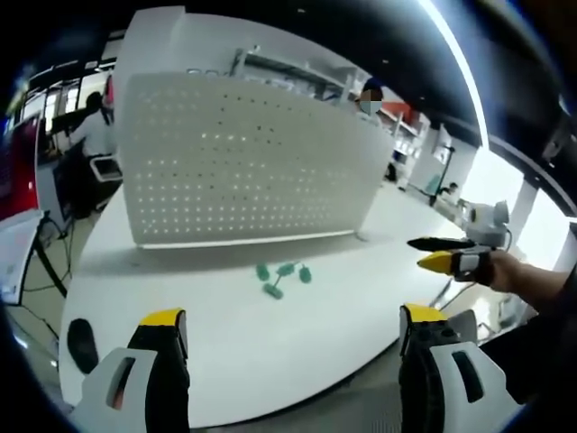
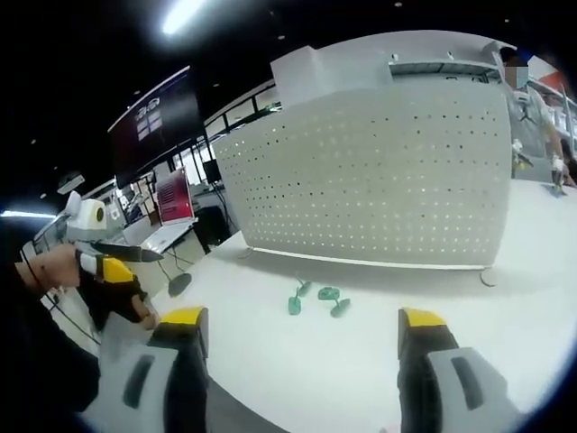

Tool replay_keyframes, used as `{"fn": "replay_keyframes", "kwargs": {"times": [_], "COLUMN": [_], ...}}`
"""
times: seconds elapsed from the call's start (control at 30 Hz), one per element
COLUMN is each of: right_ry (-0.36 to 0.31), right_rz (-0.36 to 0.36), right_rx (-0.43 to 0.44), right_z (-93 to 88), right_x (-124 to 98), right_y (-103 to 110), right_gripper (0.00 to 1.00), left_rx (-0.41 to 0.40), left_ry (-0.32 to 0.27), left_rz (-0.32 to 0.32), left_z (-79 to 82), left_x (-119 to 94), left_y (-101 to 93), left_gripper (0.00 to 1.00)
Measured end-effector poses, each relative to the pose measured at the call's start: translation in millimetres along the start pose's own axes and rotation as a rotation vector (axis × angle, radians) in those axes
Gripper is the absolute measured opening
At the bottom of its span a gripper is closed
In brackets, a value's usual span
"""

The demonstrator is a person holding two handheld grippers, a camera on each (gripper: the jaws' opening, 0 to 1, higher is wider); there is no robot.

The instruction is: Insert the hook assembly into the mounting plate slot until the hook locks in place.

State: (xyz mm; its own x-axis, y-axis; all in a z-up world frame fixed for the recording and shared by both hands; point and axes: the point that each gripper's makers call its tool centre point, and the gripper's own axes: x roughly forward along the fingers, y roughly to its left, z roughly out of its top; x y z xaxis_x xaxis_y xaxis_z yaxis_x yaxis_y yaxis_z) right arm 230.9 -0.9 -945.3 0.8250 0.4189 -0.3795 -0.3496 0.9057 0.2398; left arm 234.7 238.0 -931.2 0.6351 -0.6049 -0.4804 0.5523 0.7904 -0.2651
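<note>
A white perforated mounting plate (image 1: 243,162) stands upright on the white table (image 1: 225,307); in the right gripper view the same plate (image 2: 379,180) rises behind the table (image 2: 361,361). In front of it lie several small green hooks (image 1: 281,275), also seen as green hooks (image 2: 317,299). My left gripper (image 1: 293,329) is open over the table's near edge, well short of the hooks. My right gripper (image 2: 302,329) is open too, with nothing between its jaws. The right gripper (image 1: 451,257) enters the left gripper view from the right. The left gripper (image 2: 113,271) enters the right gripper view from the left, in a hand.
A person (image 1: 90,131) sits at a desk at the far left behind the plate, and another person (image 1: 370,97) stands behind its right end. A dark round object (image 1: 81,343) sits by the table's left edge. Red screens (image 2: 176,194) stand beyond the table.
</note>
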Motion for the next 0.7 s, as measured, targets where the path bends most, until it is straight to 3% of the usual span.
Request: {"fn": "replay_keyframes", "kwargs": {"times": [0.33, 0.7], "right_ry": [0.047, 0.08], "right_rz": [0.022, 0.074], "right_rx": [-0.021, 0.008], "right_z": [-6.9, -16.4], "right_x": [16.4, 47.9], "right_y": [-4.0, 6.7], "right_gripper": [0.76, 0.59], "left_rx": [-0.004, -0.011], "left_ry": [-0.001, 0.013], "left_rz": [0.005, 0.029], "left_z": [1.3, -2.2], "left_x": [1.0, 0.6], "left_y": [0.4, 12.2], "left_gripper": [0.99, 0.99]}}
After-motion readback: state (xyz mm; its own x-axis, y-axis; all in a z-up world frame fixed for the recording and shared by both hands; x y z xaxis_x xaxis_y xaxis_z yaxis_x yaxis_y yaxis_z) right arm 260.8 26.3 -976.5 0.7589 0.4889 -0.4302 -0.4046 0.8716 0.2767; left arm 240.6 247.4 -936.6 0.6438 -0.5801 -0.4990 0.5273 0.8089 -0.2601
